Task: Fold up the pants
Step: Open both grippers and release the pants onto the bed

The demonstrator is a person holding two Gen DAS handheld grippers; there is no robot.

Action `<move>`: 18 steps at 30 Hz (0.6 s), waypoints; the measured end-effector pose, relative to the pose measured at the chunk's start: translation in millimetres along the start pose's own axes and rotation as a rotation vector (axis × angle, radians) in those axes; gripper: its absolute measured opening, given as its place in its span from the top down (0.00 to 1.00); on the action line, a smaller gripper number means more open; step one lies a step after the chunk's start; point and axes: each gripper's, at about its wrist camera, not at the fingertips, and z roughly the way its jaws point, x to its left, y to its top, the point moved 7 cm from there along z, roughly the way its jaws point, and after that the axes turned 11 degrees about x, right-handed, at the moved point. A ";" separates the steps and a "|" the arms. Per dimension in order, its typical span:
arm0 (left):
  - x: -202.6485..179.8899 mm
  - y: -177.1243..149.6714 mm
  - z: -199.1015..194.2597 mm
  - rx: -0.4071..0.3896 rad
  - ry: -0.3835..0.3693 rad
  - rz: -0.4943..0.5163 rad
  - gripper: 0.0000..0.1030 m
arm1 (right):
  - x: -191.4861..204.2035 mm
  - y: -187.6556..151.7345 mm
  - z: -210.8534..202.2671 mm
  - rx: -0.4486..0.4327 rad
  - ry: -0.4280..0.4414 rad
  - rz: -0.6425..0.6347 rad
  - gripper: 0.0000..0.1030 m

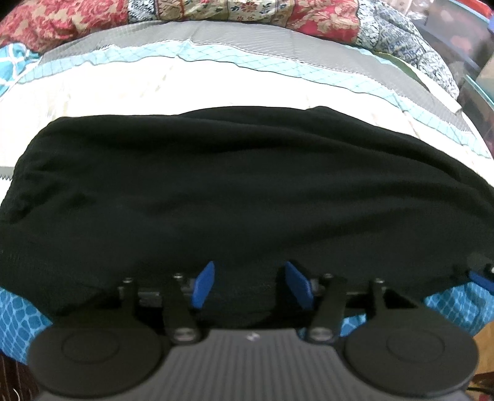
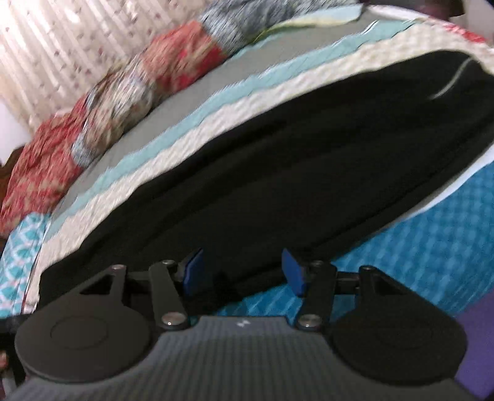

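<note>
Across the striped bedspread [image 1: 154, 89] lie the black pants [image 1: 240, 185], stretched left to right, with a patchwork quilt [image 1: 61, 21] bunched at the far side. At their near edge, the left gripper [image 1: 250, 285] and right gripper [image 2: 242, 271] both stand wide apart, apparently gripping nothing, though the right view is blurred.
</note>
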 end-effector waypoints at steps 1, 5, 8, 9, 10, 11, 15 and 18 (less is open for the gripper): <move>-1.1 -0.4 0.6 -0.001 0.001 0.007 0.43 | 1.4 -1.0 2.5 0.009 -0.007 -0.001 0.43; -5.6 -1.0 3.6 0.004 -0.002 0.035 0.23 | -0.8 -10.5 7.2 0.046 -0.021 0.026 0.41; -11.8 -3.2 7.4 0.016 -0.004 0.062 0.01 | -7.5 -15.5 6.6 0.036 -0.006 0.096 0.39; -14.1 -3.9 8.5 0.016 0.000 0.073 0.00 | -5.8 -17.6 7.6 0.030 0.001 0.119 0.38; -15.9 -5.0 9.2 0.012 0.014 0.084 0.00 | -7.1 -17.6 6.9 0.029 0.009 0.135 0.38; -17.4 -6.3 9.8 0.008 0.027 0.097 0.00 | -8.2 -16.6 6.3 0.031 0.017 0.147 0.36; -21.1 -9.4 10.6 -0.003 0.055 0.128 0.00 | -8.1 -18.9 3.6 0.031 0.034 0.165 0.27; -21.9 -11.3 9.1 -0.012 0.056 0.133 0.00 | -3.3 -18.9 7.7 0.029 0.048 0.164 0.18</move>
